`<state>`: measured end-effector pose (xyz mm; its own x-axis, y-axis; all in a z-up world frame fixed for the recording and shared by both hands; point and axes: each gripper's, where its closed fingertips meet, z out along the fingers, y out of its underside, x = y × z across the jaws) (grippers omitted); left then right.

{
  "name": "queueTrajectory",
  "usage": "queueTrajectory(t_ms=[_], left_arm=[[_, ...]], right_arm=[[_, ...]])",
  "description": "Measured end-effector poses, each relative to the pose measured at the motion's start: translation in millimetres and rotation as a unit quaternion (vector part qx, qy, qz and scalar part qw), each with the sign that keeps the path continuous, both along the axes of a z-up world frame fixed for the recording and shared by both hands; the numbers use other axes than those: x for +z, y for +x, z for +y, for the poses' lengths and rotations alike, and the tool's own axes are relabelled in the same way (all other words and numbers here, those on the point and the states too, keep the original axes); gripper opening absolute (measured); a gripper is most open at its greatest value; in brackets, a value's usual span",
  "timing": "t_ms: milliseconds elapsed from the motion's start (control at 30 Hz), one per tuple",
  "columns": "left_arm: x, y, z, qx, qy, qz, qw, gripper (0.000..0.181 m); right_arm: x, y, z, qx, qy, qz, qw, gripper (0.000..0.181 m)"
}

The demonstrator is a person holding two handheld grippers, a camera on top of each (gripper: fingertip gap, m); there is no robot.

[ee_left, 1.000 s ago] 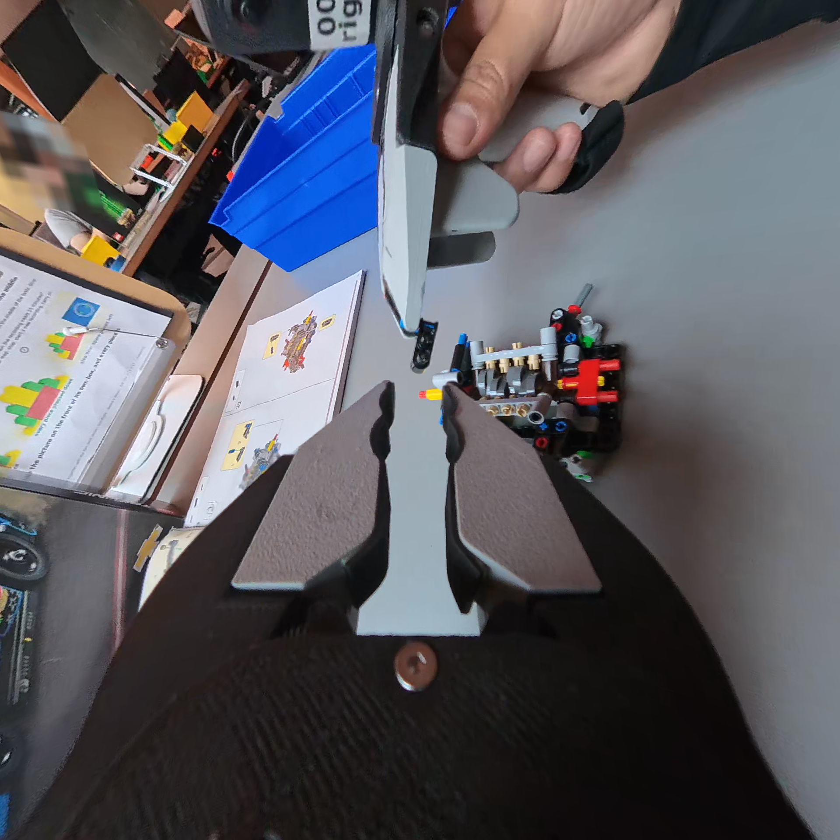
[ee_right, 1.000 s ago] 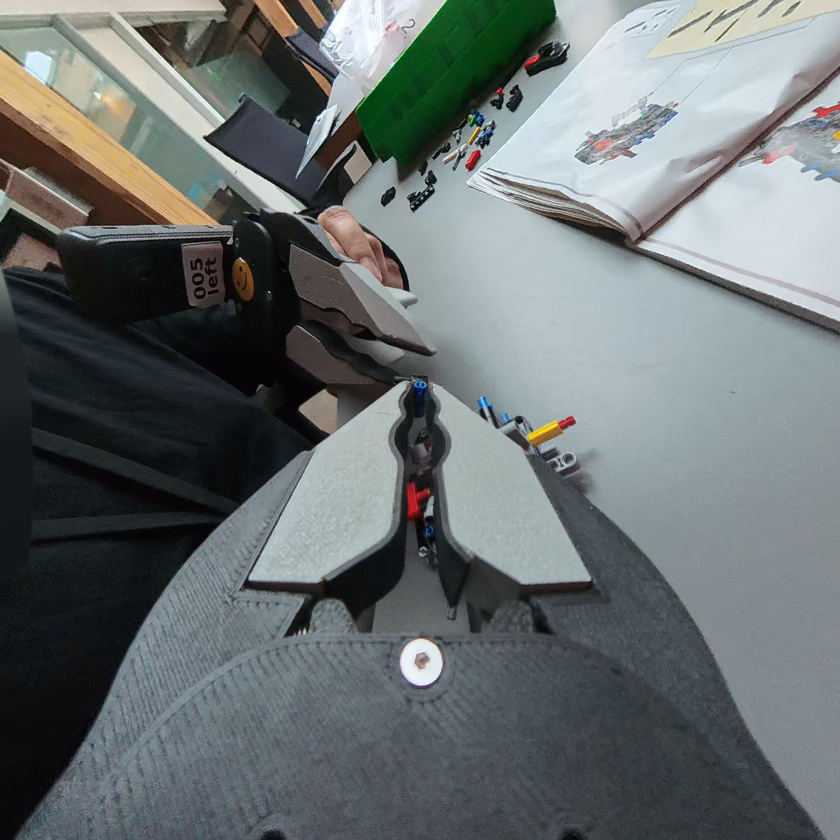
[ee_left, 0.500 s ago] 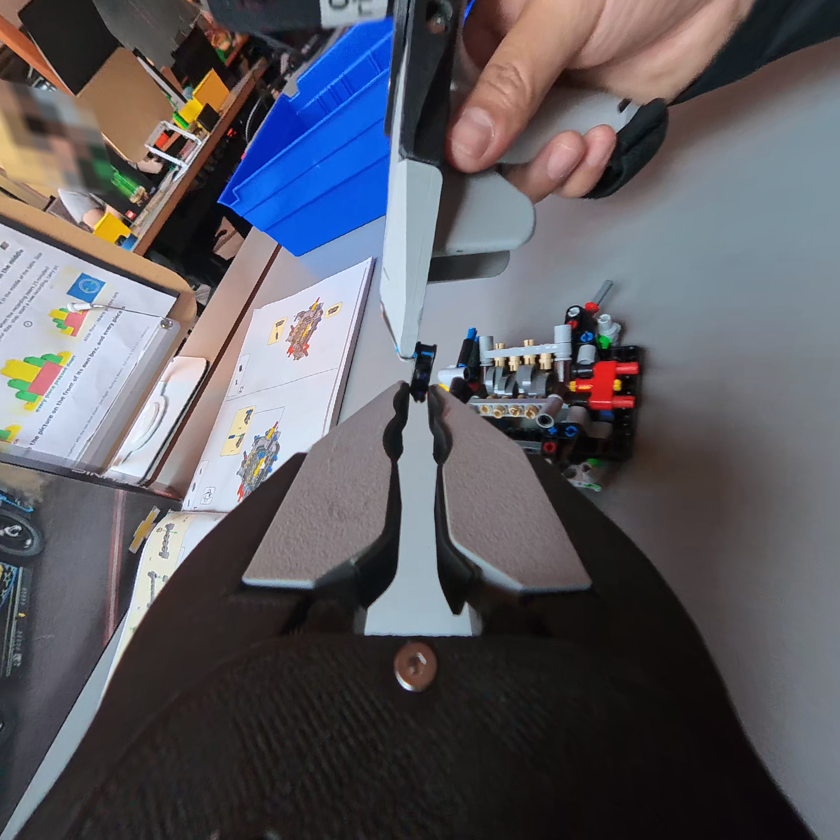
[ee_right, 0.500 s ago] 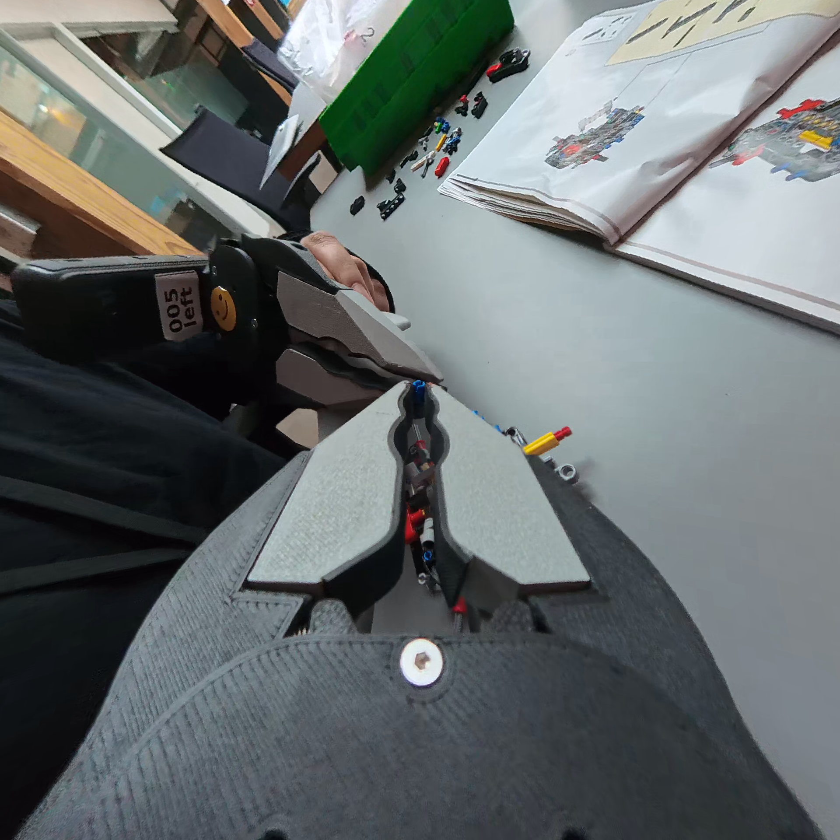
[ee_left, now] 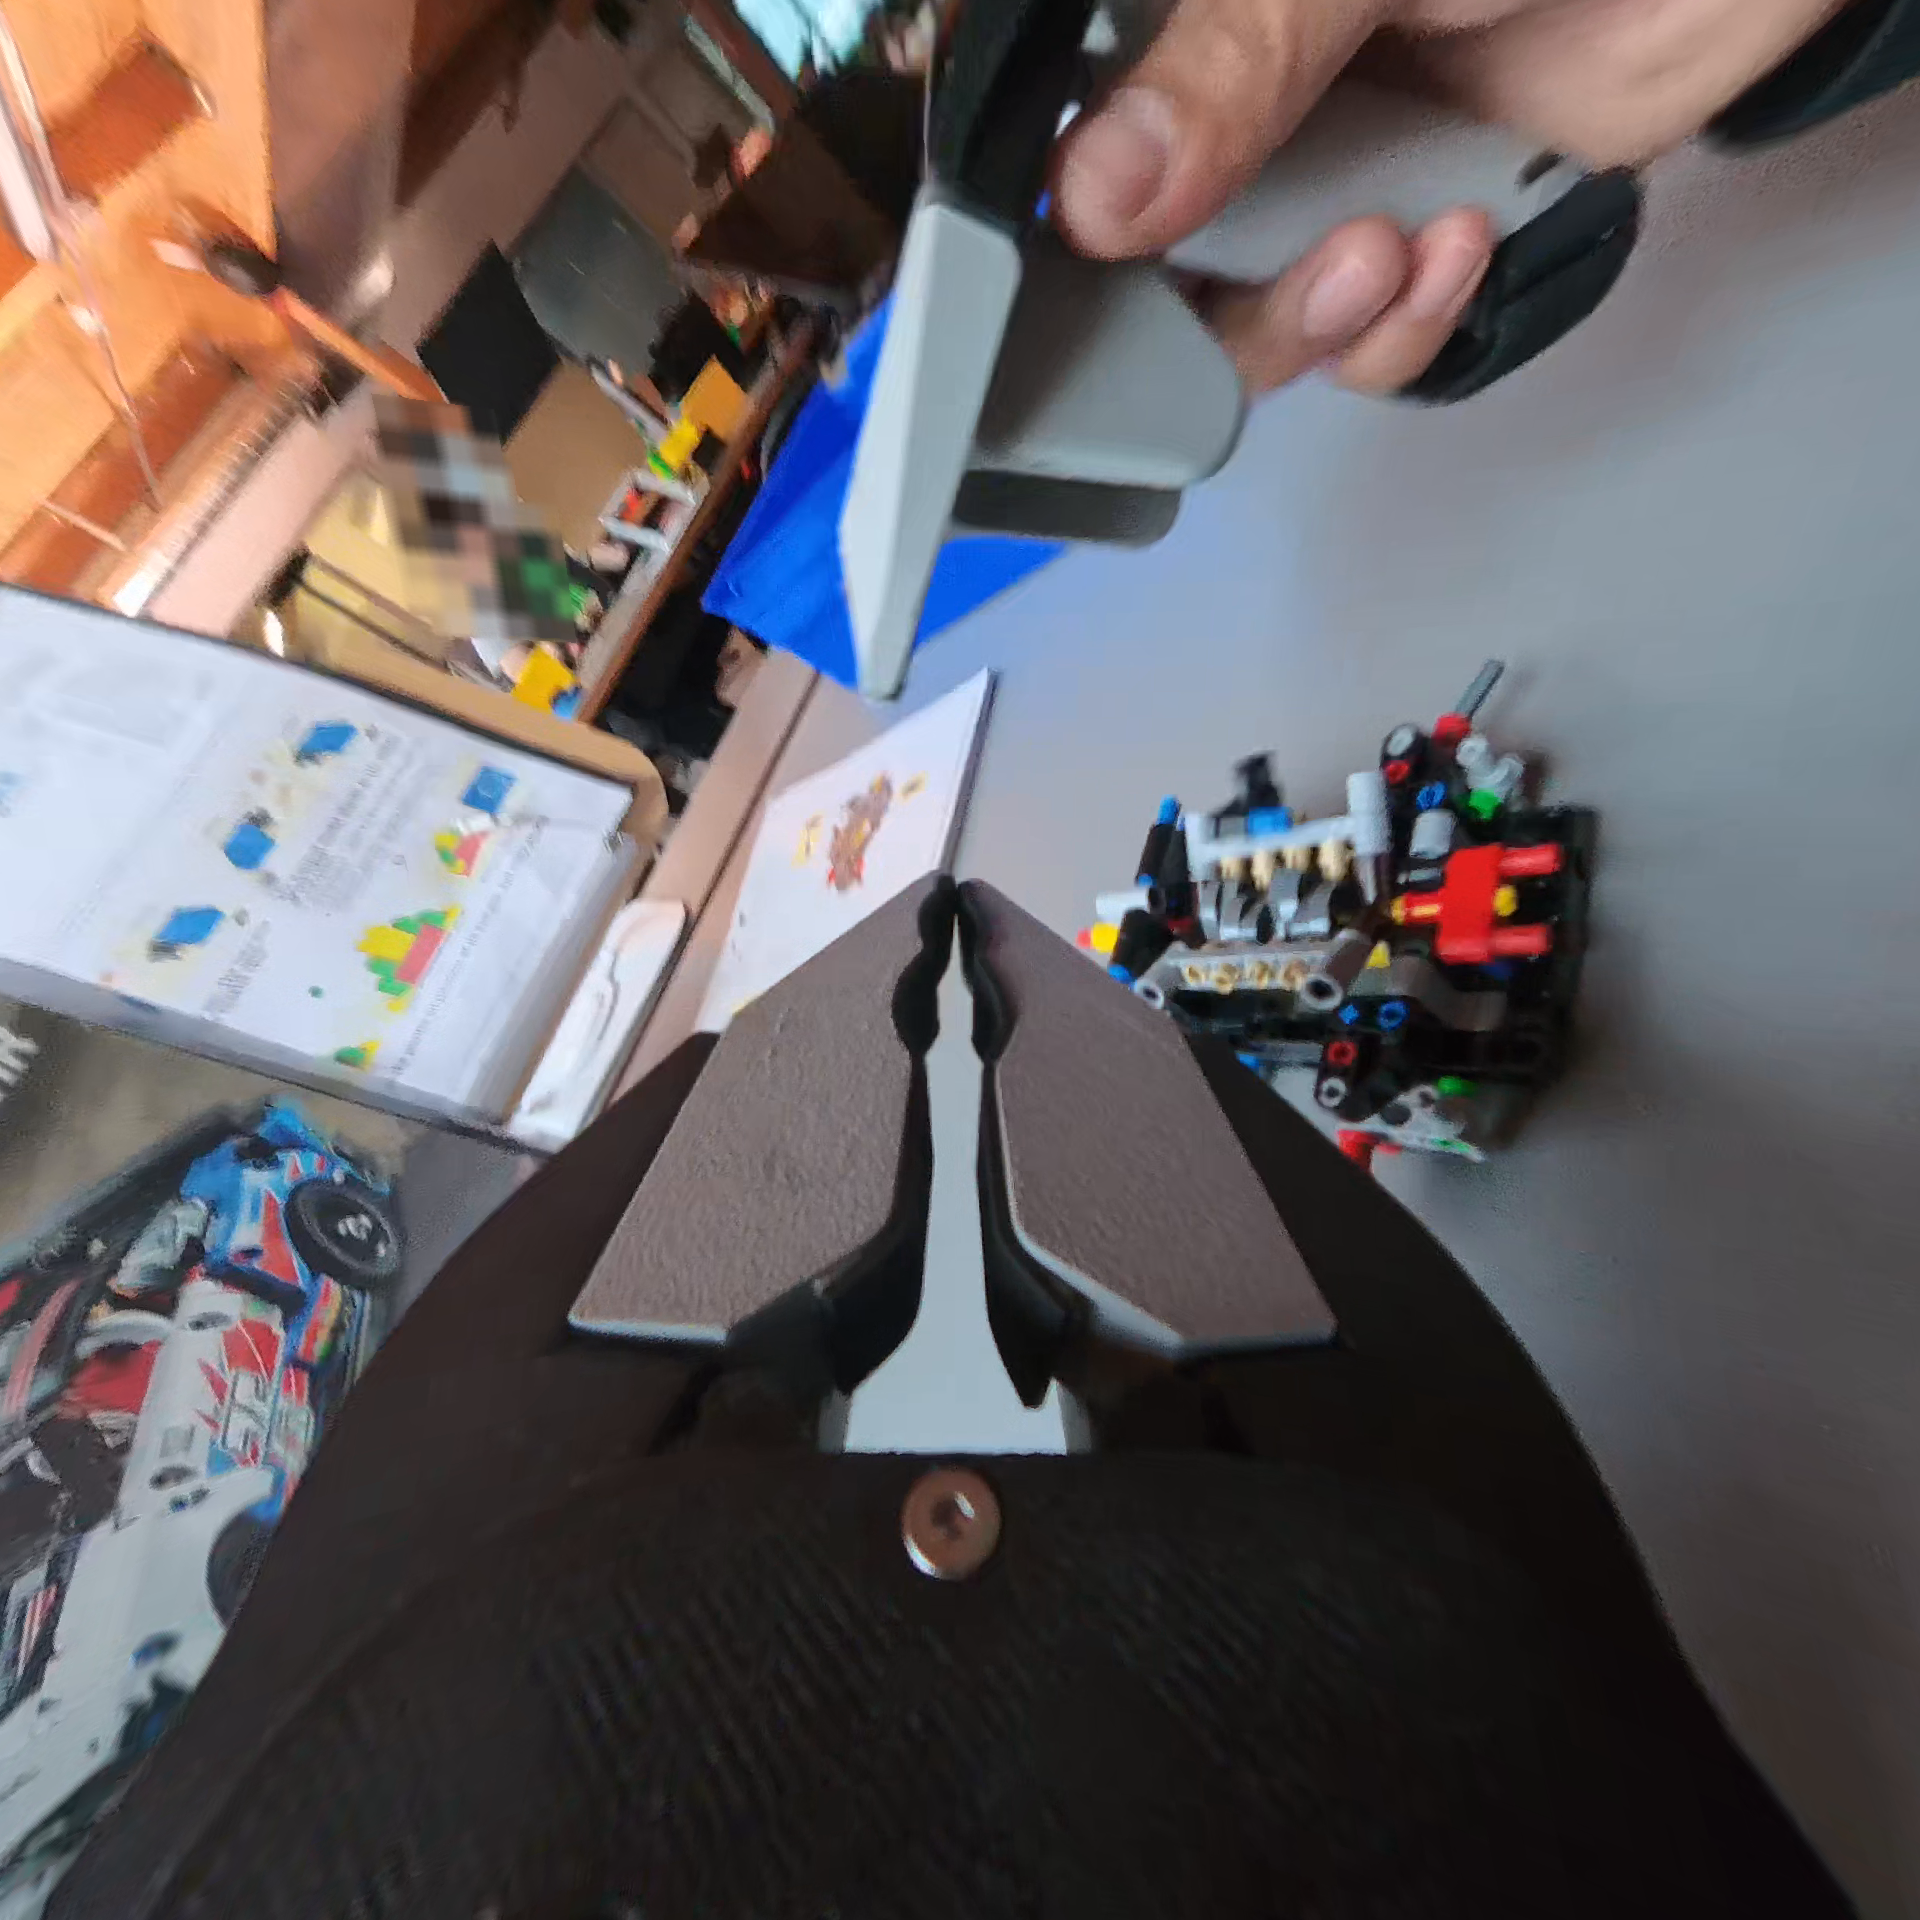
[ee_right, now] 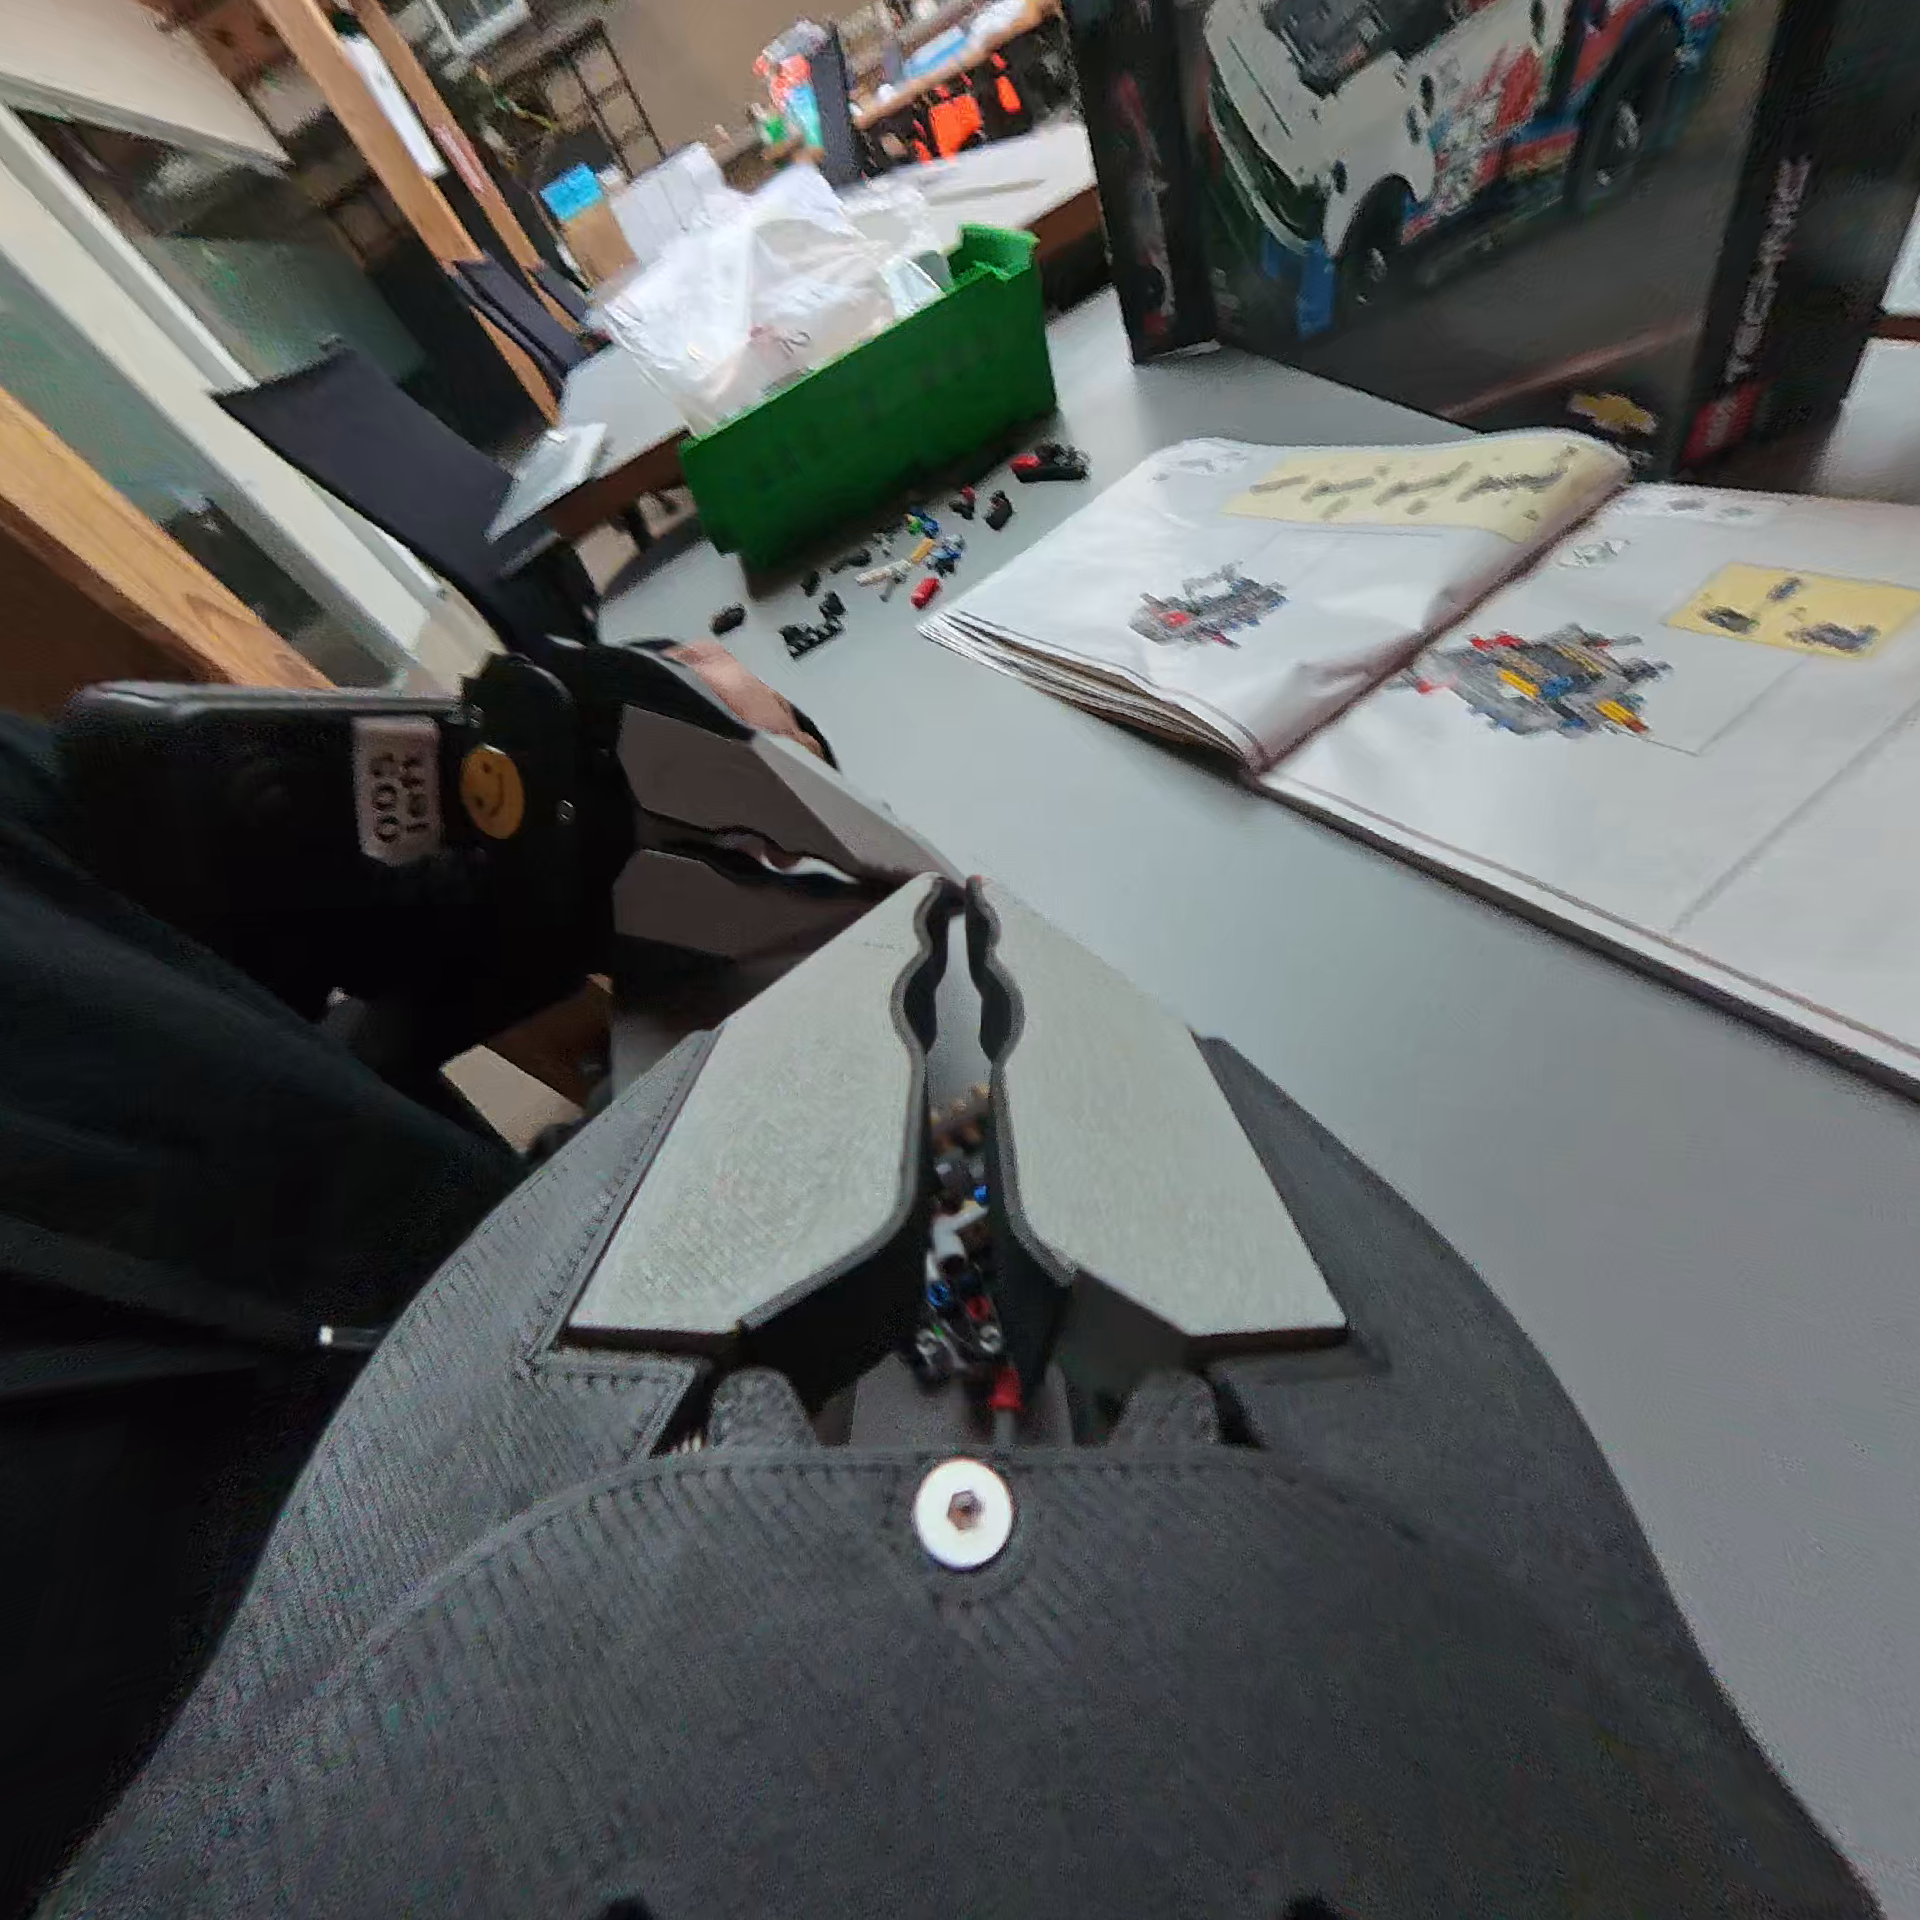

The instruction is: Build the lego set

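Note:
The partly built lego assembly (ee_left: 1351,935), black and grey with red, blue and yellow parts, sits on the grey table (ee_left: 1662,727). My left gripper (ee_left: 956,904) is shut to the left of it and above the table, and no piece shows between its tips. My right gripper (ee_left: 883,665), held by a hand (ee_left: 1247,156), hangs above and beyond the left one. In the right wrist view my right gripper (ee_right: 956,894) is shut and nothing shows at its tips. The assembly (ee_right: 956,1247) shows through the gap between its fingers. The left gripper's fingers (ee_right: 727,831) lie just left of its tips.
An open instruction booklet (ee_right: 1455,675) lies to the right, with a green bin (ee_right: 883,416) and loose small pieces (ee_right: 904,561) beyond it. The set's box (ee_right: 1455,208) stands at the back. A blue bin (ee_left: 800,551) and a printed sheet (ee_left: 260,831) are at the left. Less than 4 cm separates the two grippers' tips.
My left jaws have closed fully. The two grippers' tips have drawn apart and both views have tilted up. The small black piece with a blue pin at my right gripper's tip no longer shows.

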<state>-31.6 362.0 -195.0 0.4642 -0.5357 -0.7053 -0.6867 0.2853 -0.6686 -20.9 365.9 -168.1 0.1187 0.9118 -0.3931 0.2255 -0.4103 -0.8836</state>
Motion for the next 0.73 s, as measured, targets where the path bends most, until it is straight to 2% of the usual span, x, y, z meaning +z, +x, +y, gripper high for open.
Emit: queueTrajectory(t_ms=[33, 167, 300, 367, 467, 533, 633, 733], left_arm=[[-9, -5, 7, 0.018, -0.014, 0.013, 1.000, 0.000], [-39, -20, 19, 0.045, -0.105, 0.012, 0.993, 0.000], [-42, -27, 25, 0.048, -0.148, -0.028, 0.987, 0.000], [-44, -27, 26, 0.046, -0.166, -0.040, 0.984, 0.000], [-48, -28, 27, 0.049, -0.175, -0.040, 0.983, 0.000], [-49, -32, 28, 0.057, -0.171, -0.033, 0.983, 0.000], [-54, -34, 26, 0.057, -0.192, -0.035, 0.979, 0.000], [-62, -31, 23, 0.047, -0.235, -0.041, 0.970, 0.000]], right_arm=[[-13, 7, 7, -0.011, 0.002, -0.026, 1.000, 0.004], [-36, 58, 30, -0.063, 0.021, -0.074, 0.995, 0.016], [-61, 97, 20, -0.060, 0.019, -0.128, 0.990, 0.021], [-81, 109, 21, -0.075, 0.047, -0.191, 0.978, 0.021], [-95, 122, 35, -0.116, 0.094, -0.256, 0.955, 0.022], [-94, 123, 40, -0.127, 0.102, -0.262, 0.951, 0.025], [-102, 118, 43, -0.132, 0.069, -0.267, 0.952, 0.040], [-109, 121, 54, -0.153, 0.105, -0.297, 0.937, 0.037]])
